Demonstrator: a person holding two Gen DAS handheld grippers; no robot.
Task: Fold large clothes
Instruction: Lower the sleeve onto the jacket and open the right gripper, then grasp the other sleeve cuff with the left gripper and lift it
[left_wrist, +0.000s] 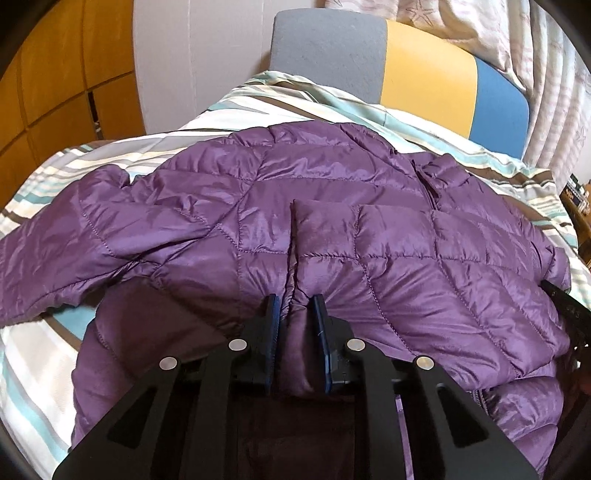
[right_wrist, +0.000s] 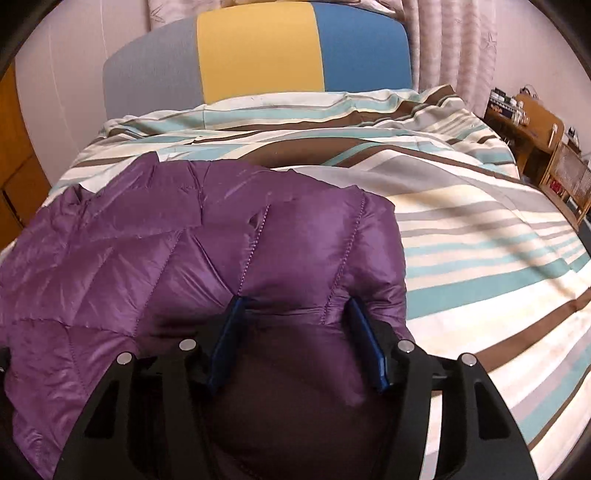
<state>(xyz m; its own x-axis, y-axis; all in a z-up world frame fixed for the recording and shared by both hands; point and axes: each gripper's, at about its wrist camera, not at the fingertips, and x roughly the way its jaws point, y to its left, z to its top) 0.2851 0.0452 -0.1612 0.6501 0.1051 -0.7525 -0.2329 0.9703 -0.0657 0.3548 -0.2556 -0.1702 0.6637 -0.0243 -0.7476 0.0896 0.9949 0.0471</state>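
A purple quilted jacket (left_wrist: 332, 206) lies spread on a striped bed cover (right_wrist: 480, 229), its long axis running from nine o'clock to three o'clock across both wrist views. A sleeve trails off toward nine o'clock in the left view. The near edge of the jacket sits right at both pairs of tongs, so neither hand has any reaching to do.

The left gripper (left_wrist: 294, 301) is nearly closed and pinches a narrow ridge of the near edge between its blue pads. The fabric puckers upward toward twelve o'clock from that pinch.

The right gripper (right_wrist: 295, 306) stands about half open at the jacket's three o'clock end. A thick puffed fold fills the gap between its blue pads. Both pads (right_wrist: 364, 332) appear to touch the padding, though whether they press firmly enough to hold it I cannot tell.

My judgement: the coming move is a lift of this near edge toward twelve o'clock, and it depends on the right grip being secure first.
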